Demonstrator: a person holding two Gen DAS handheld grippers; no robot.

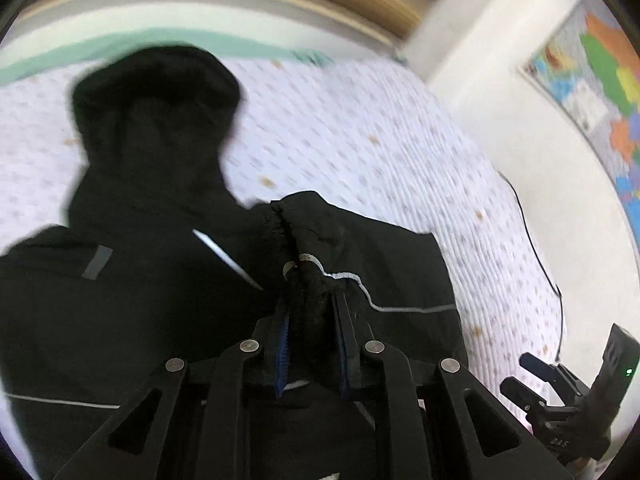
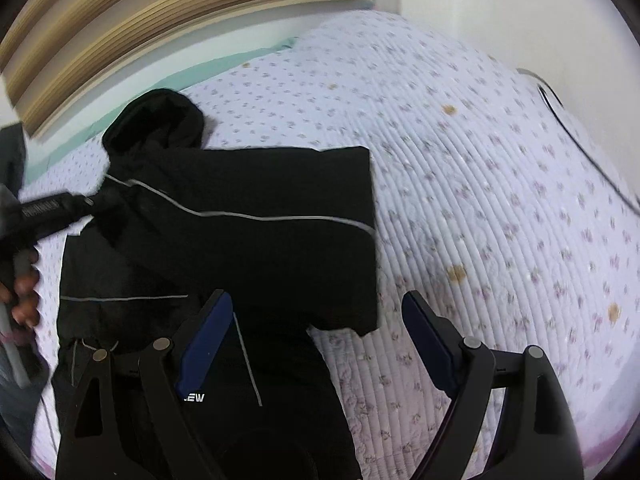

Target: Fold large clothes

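Two grippers work a black hooded jacket [image 2: 224, 248] spread on a quilted bed [image 2: 480, 208]. Nearest, the left gripper [image 1: 310, 292] has its jaws clamped on a bunched sleeve cuff [image 1: 304, 240], the fabric pinched between the blue pads. The right gripper [image 2: 316, 340] hangs with jaws wide apart and empty, the jacket's folded side edge just ahead of them. Beyond both, the hood [image 1: 156, 92] lies flat toward the headboard [image 2: 180, 12]. To fold cleanly, the sleeve likely needs carrying across the chest with the grip kept firm, then laying flat along the grey piping [image 2: 280, 218] while the right jaws steady the body.
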